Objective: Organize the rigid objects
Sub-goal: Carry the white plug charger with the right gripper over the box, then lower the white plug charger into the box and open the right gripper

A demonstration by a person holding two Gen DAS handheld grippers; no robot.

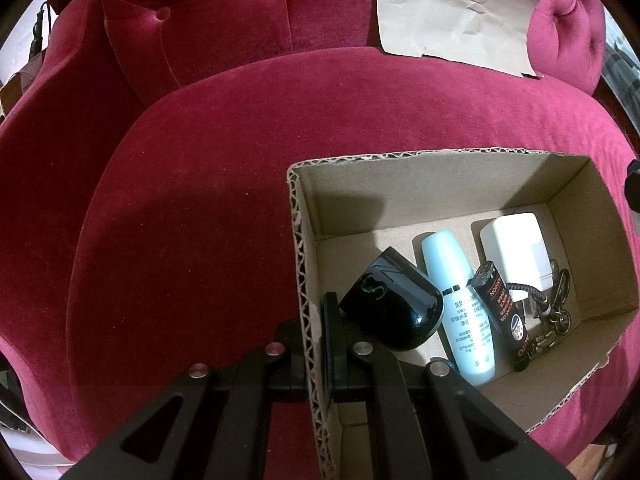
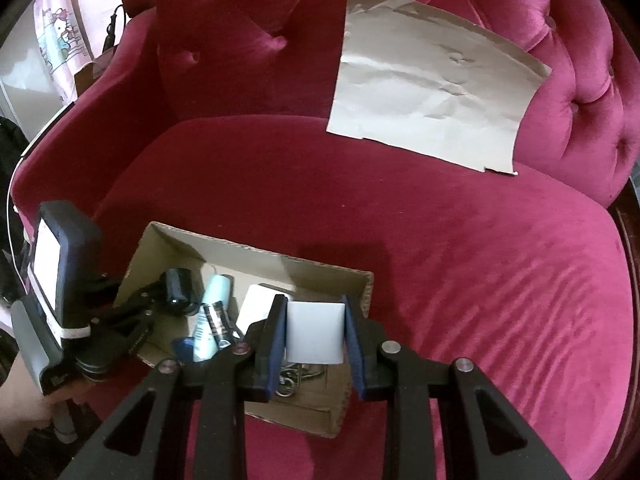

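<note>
The right hand-held gripper (image 2: 316,330) is clamped on a small white block (image 2: 316,332), its blue pads pressing the two flat side faces; the block hangs over the near right corner of the cardboard box (image 2: 256,250), not yet down inside. It looks like rigid, smooth plastic, probably light, so the flat parallel sides are the sensible place to hold it, though the glossy faces could slip under a slack grip. No writing shows on it. The left hand-held gripper (image 1: 320,336) is clenched on the box's left wall, one finger inside and one outside the corrugated edge, likely steadying the light, easily dented cardboard on the soft red sofa (image 1: 200,200). Inside the box, from left to right, lie a glossy black case (image 1: 394,304) with a pale mark resembling "S", a pale blue bottle (image 1: 460,300) printed with Chinese text too small to read, a dark tube (image 1: 502,312) with lettering that seems to include "AUTO", a white charger (image 1: 516,248) and a metal keyring (image 1: 556,312). Farther off, a crumpled brown paper (image 2: 432,92) leans on the tufted backrest, blank.
</note>
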